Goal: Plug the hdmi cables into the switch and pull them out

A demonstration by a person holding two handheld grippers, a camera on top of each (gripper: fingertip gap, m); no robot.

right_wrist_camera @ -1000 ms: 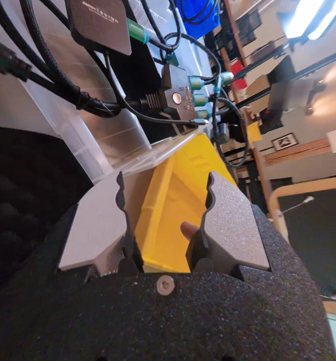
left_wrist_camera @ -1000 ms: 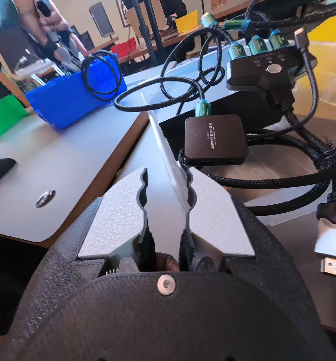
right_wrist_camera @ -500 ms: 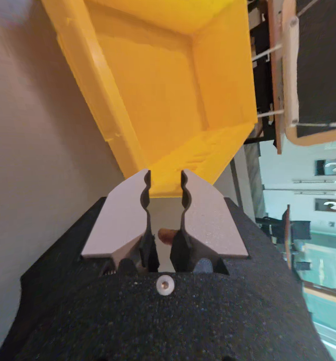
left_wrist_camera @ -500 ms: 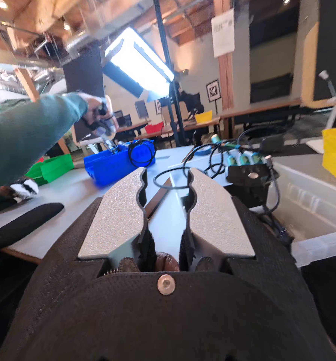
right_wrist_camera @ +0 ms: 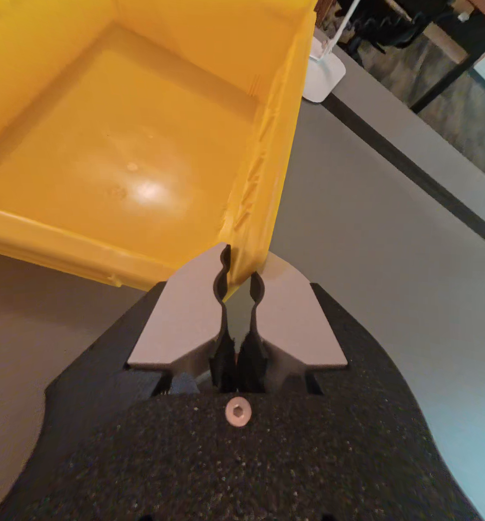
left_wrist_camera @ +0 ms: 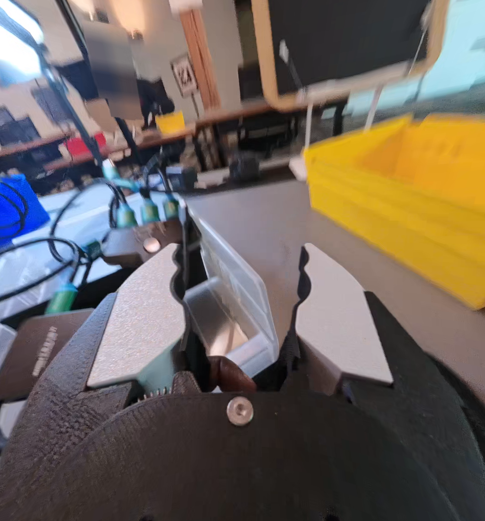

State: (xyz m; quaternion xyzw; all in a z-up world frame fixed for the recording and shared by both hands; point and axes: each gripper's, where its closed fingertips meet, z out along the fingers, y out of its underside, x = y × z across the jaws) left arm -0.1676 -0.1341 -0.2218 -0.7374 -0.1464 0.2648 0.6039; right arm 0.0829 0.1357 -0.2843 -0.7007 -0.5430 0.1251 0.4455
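Bright daylight, motion blur leftward, glare spot inside the yellow bin (right_wrist_camera: 140, 118)

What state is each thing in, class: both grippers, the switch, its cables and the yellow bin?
left gripper: open, holding nothing
right gripper: shut on the yellow bin's corner
switch: three green-ended cables plugged in
yellow bin: empty, corner gripped
clear box: open-topped

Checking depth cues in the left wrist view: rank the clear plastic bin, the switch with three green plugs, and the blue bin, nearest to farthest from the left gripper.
From the left gripper:
1. Clear plastic bin: its corner lies between the open fingers.
2. Switch with three green plugs: ahead, left of centre.
3. Blue bin: far left, beyond the switch.
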